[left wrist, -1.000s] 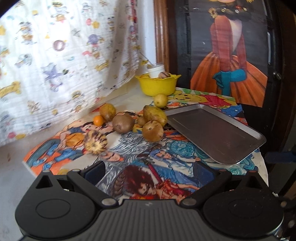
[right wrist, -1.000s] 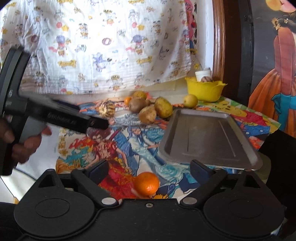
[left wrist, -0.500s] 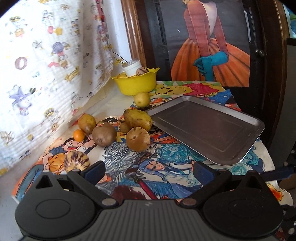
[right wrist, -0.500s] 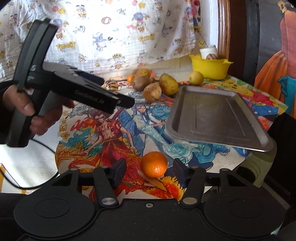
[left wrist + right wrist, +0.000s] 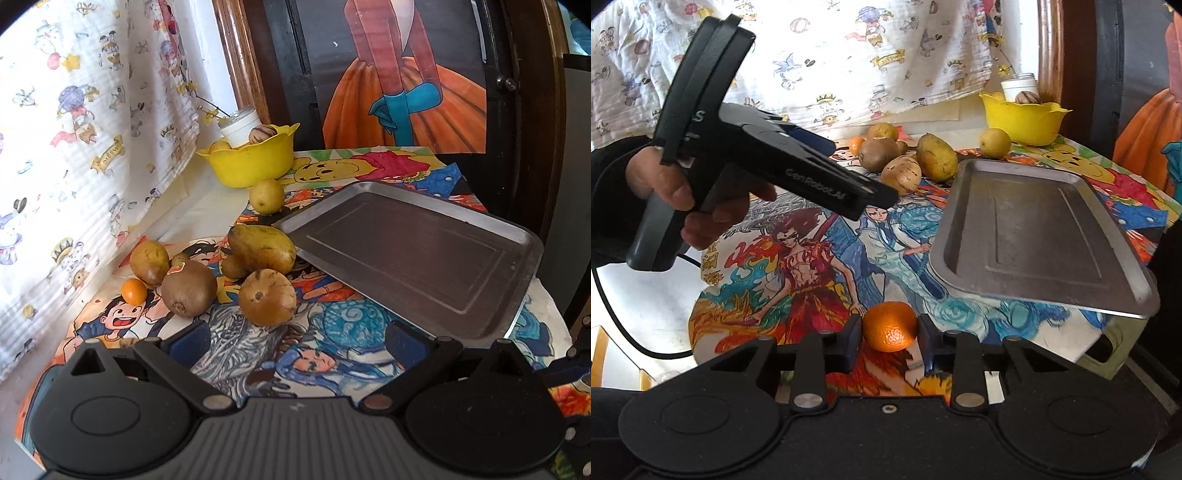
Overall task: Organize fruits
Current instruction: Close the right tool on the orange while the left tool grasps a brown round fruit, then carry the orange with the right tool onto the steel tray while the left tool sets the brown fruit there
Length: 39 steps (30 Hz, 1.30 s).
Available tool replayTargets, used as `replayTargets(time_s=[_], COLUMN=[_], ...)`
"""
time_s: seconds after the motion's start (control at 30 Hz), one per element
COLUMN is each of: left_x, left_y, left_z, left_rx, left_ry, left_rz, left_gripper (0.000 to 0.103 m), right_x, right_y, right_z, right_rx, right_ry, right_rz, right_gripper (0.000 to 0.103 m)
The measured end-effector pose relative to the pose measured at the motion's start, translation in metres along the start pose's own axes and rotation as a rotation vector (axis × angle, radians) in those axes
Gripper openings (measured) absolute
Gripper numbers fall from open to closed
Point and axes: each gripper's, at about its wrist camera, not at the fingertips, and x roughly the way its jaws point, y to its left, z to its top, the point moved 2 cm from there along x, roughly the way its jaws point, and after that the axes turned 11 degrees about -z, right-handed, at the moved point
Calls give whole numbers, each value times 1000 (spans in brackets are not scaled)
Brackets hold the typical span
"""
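Note:
My right gripper [image 5: 889, 338] is shut on an orange [image 5: 889, 325] near the table's front edge. My left gripper [image 5: 295, 341] is open and empty, just short of a cluster of brown and yellow fruits: a round brown fruit [image 5: 266, 296], a kiwi [image 5: 188, 288], a long yellow-brown fruit [image 5: 261, 248] and a small orange [image 5: 134, 291]. A lemon [image 5: 266, 196] lies by a yellow bowl [image 5: 251, 162]. An empty metal tray [image 5: 417, 254] lies to the right; it also shows in the right wrist view [image 5: 1034, 229].
The table carries a colourful cartoon cloth [image 5: 798, 266]. A patterned curtain [image 5: 74, 129] hangs at the left. The yellow bowl holds a white jar [image 5: 240, 125] and a nut-like fruit. A dark door with a poster stands behind.
My right gripper has closed its fingers onto the orange. My left gripper has moved forward and turned right toward the fruit cluster; the striped fruit at the left has left its view.

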Motion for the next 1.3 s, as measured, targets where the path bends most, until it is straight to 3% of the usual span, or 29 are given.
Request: replayTargets(time_s=[0.53,0.73,1.13,1.3], left_x=[47,60,74,73], left_y=[36,46,57,54], left_z=[11,12,10,11], left_rx=[-37,-69,-135,-149], left_ry=[54,70,84,87], left_rz=[-21,-40,-61,-59], left_gripper=[99,89,54,50], right_x=[36,43,45,44], right_y=[6,5,4,3], right_z=[32,37,38,37], right_rx=[-69,-69,-62,-56], right_ry=[13,15,17,14], right_rz=[79,89,97,102], right_gripper=[34,34,34,34])
